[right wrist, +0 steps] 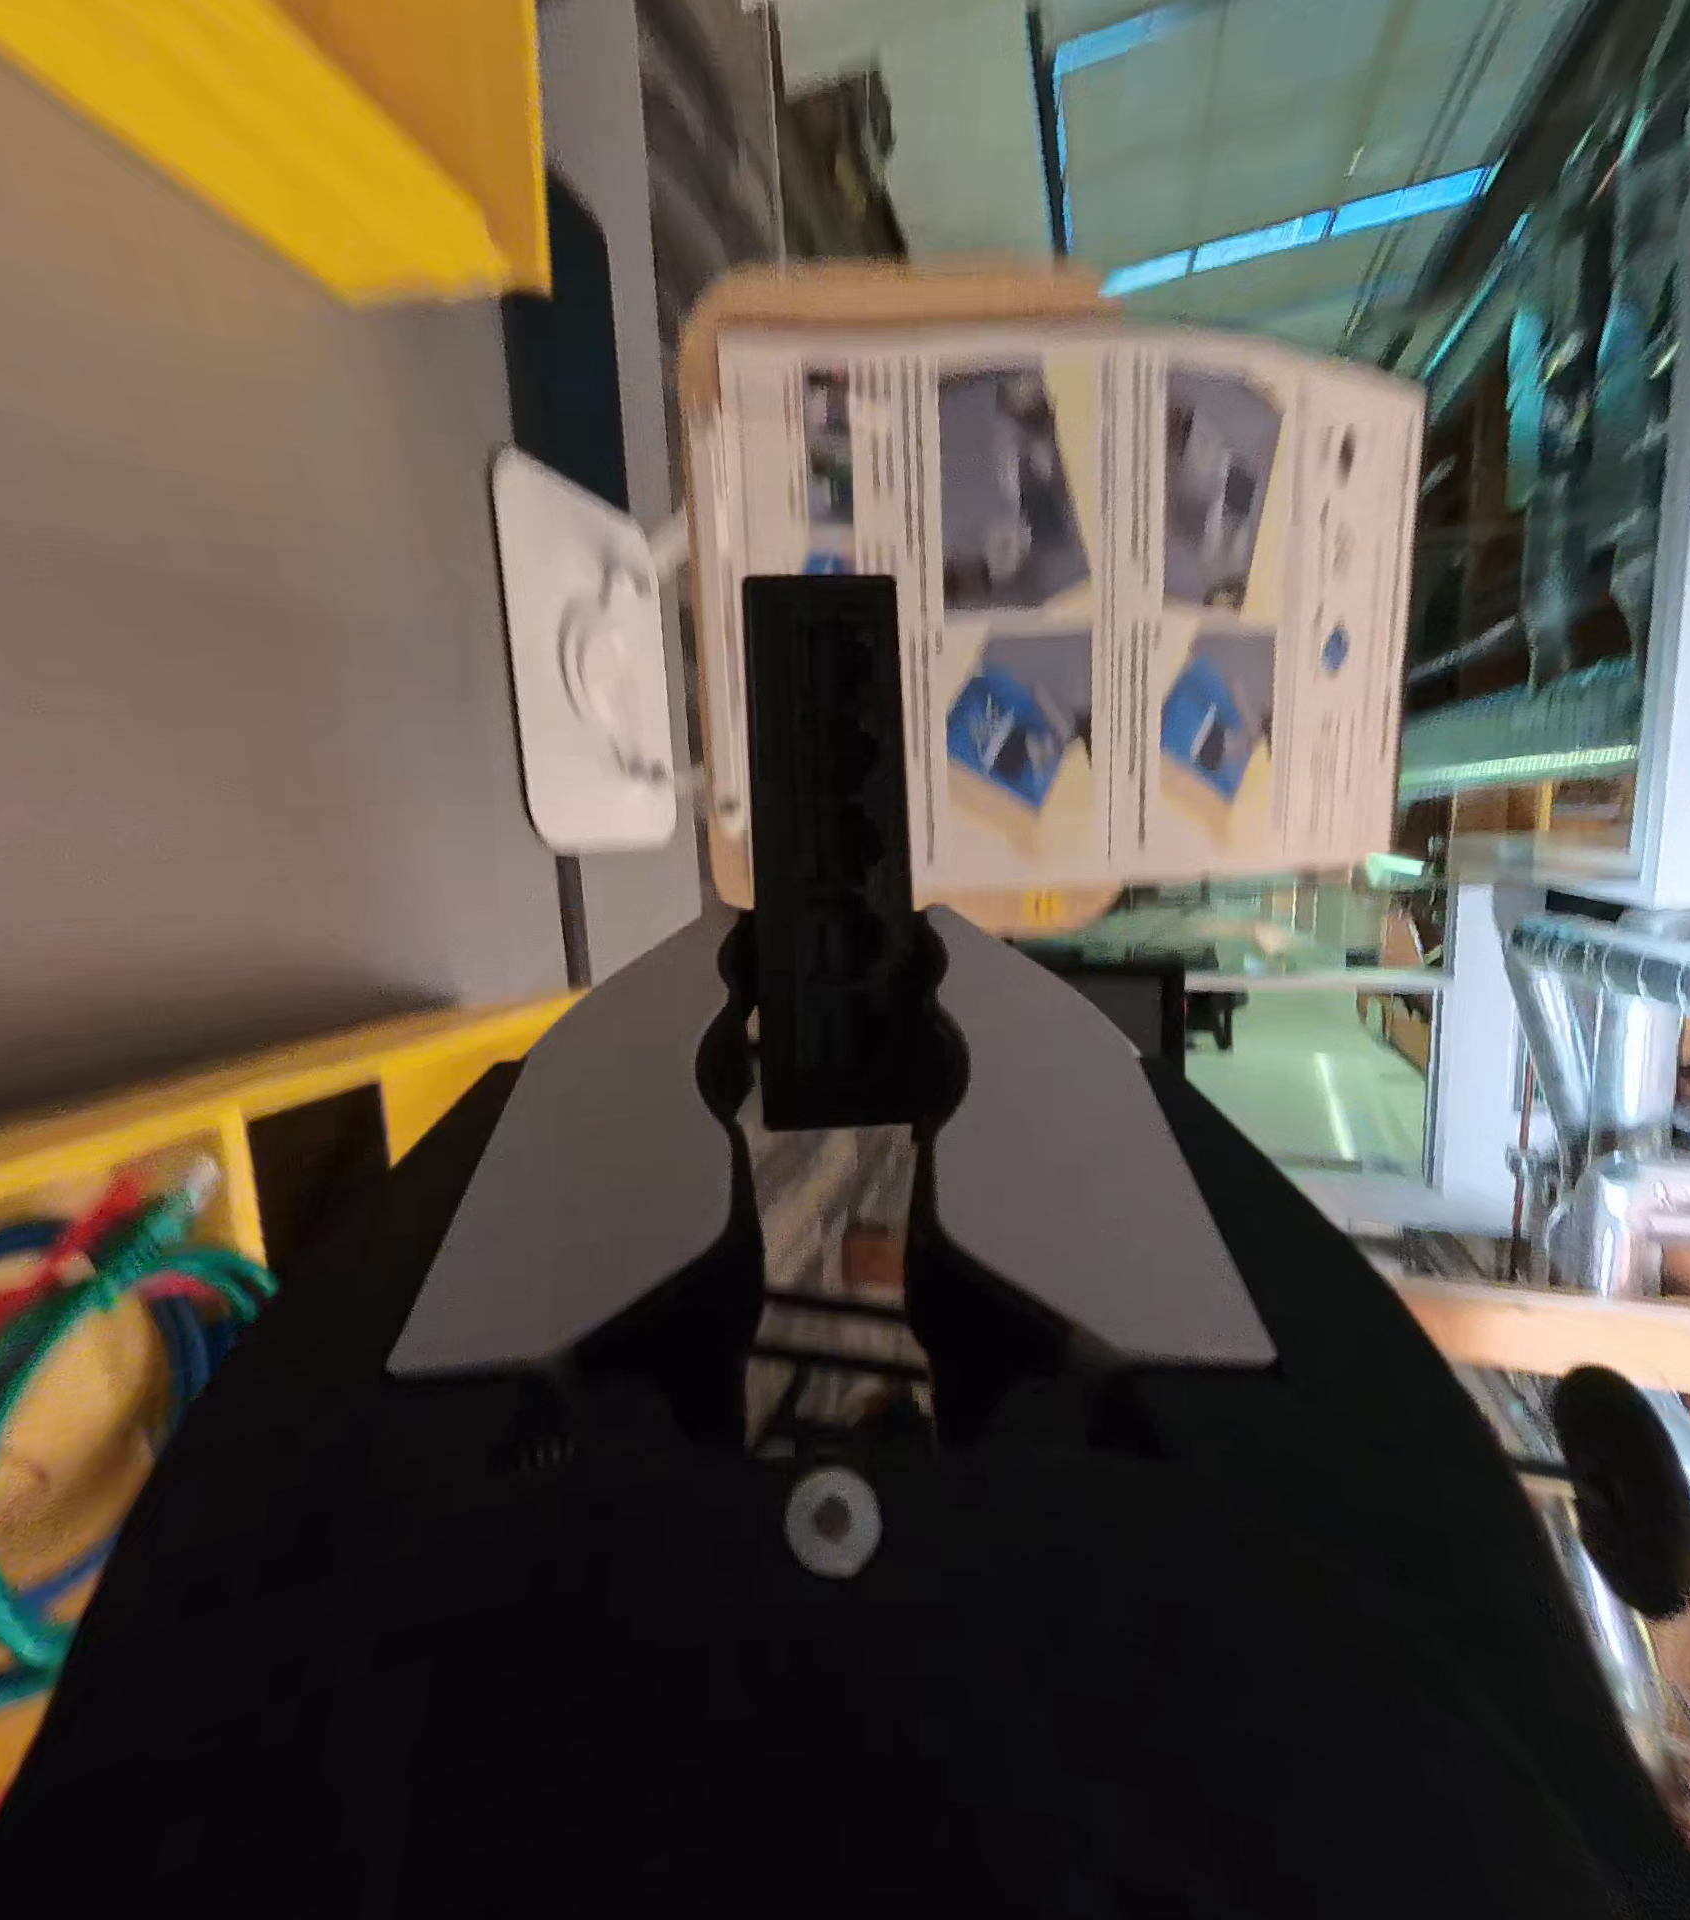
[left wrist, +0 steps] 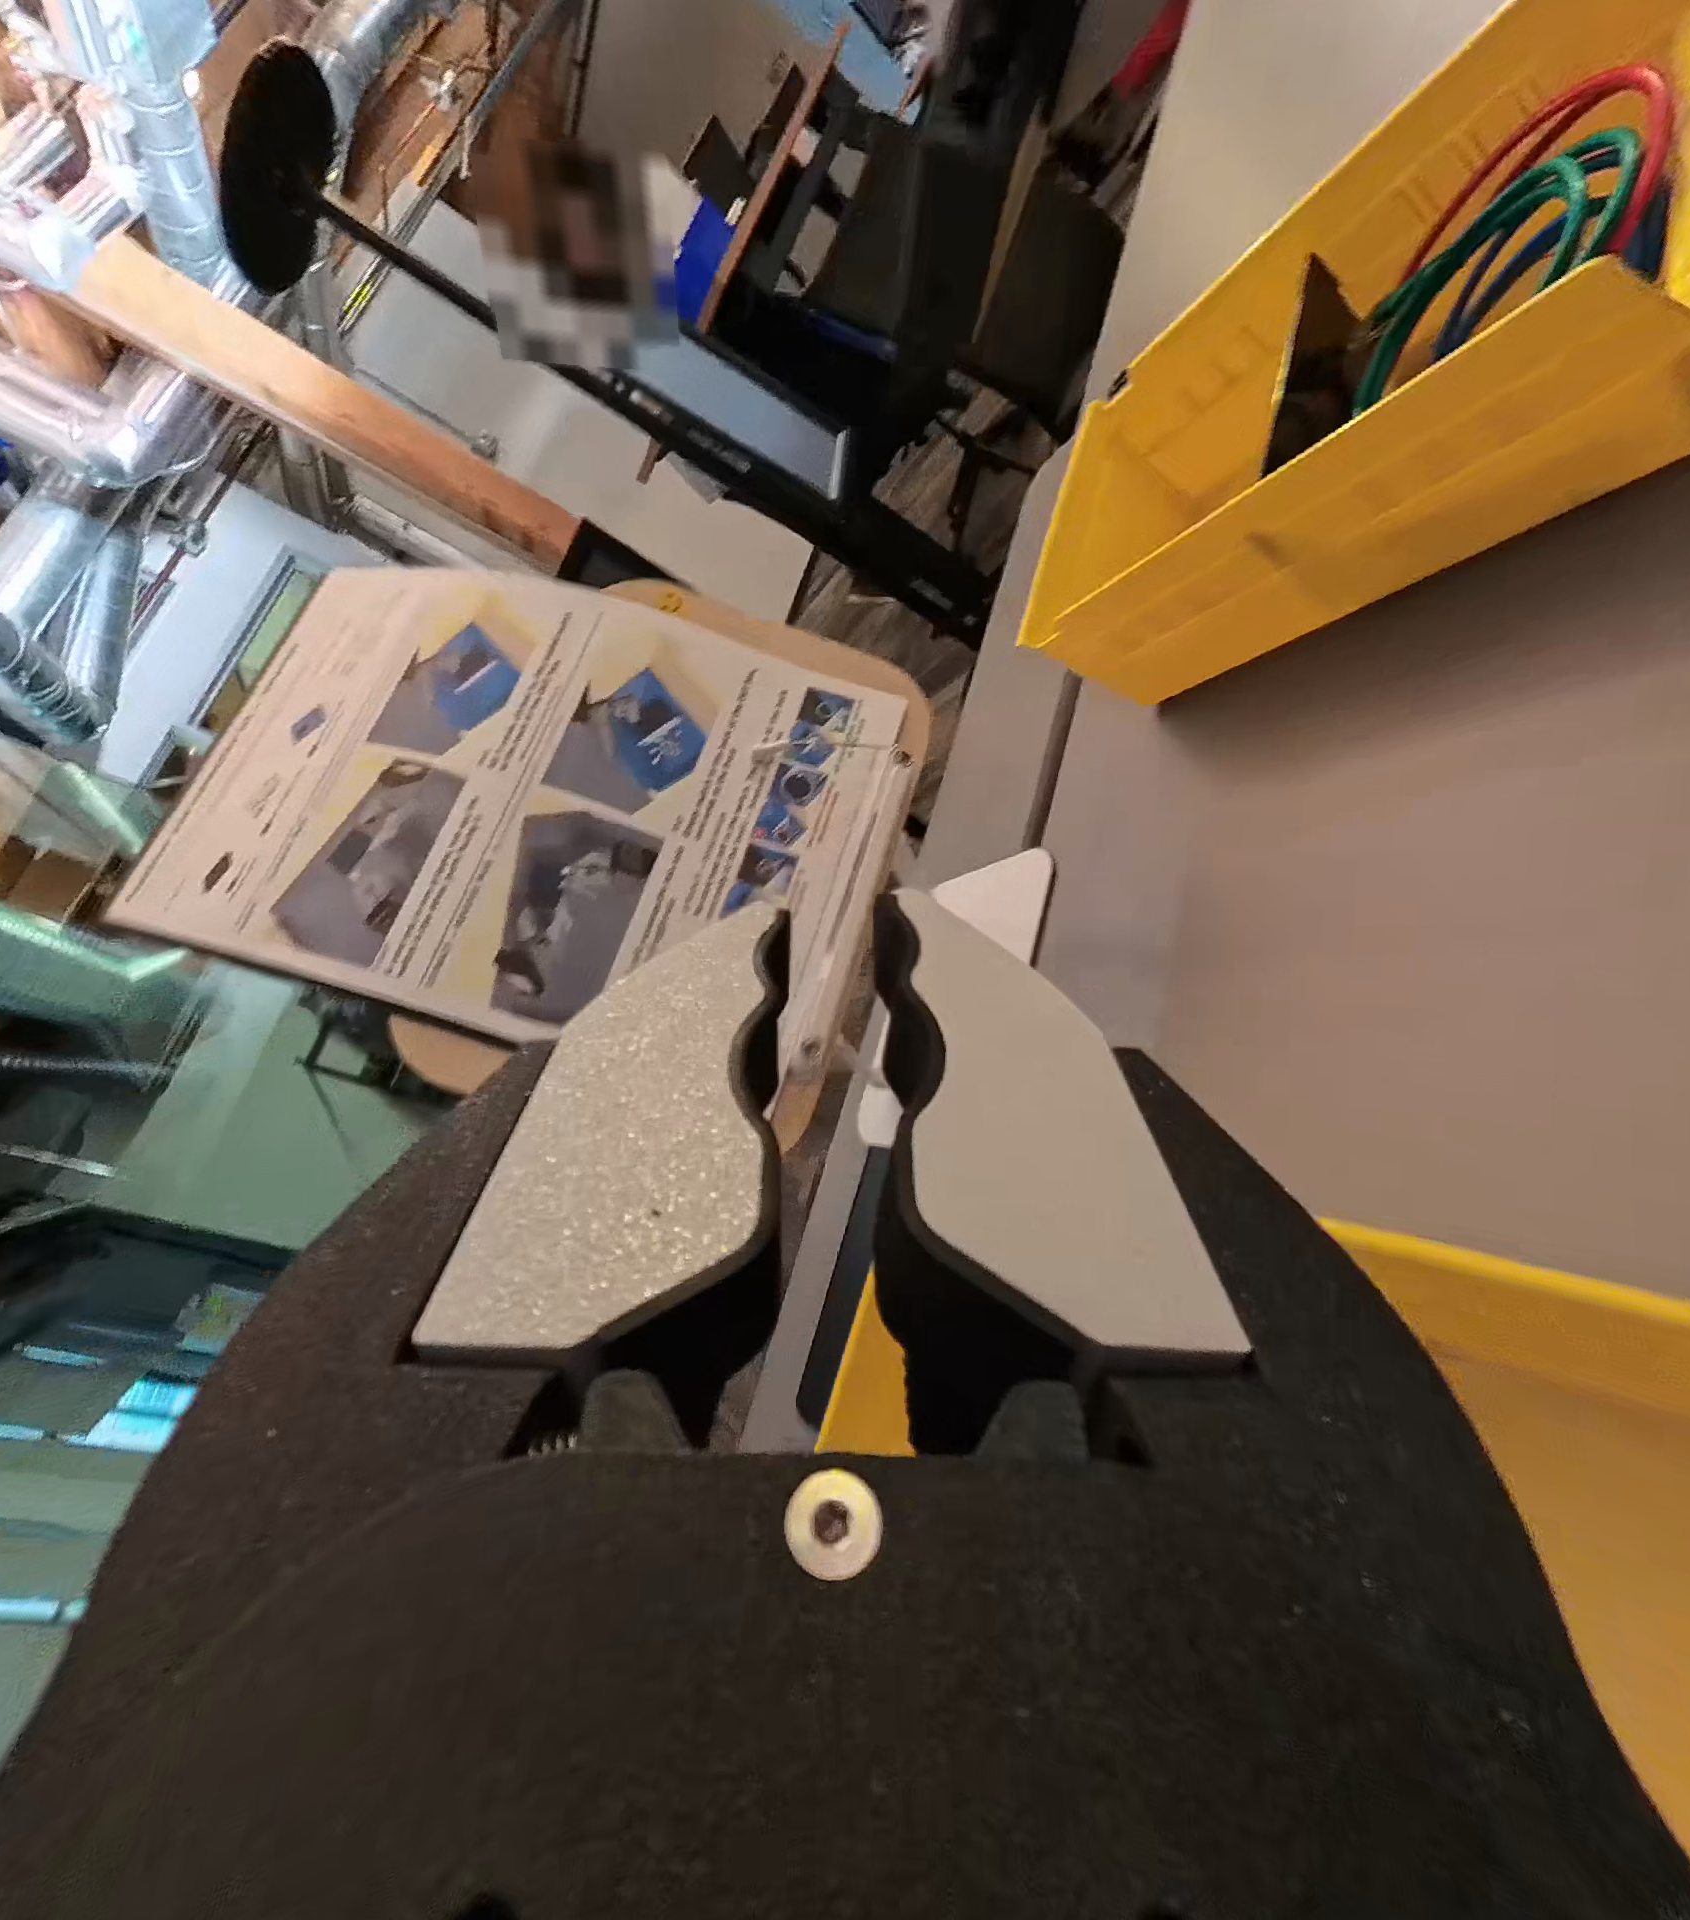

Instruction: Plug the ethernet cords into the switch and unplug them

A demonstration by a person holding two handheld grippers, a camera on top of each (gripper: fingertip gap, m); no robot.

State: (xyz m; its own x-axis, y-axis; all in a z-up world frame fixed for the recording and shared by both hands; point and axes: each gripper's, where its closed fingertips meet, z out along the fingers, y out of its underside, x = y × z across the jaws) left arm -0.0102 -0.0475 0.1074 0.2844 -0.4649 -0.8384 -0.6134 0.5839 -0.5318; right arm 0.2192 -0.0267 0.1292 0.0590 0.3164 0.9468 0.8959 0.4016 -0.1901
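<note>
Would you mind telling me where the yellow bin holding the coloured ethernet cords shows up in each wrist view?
Left wrist view: the yellow bin sits at the upper right, red, green and blue ethernet cords looped inside.
Right wrist view: the same bin sits at the lower left, partly behind the right claw, which grips a black switch.
Shared landmark: the instruction sheet.
</note>
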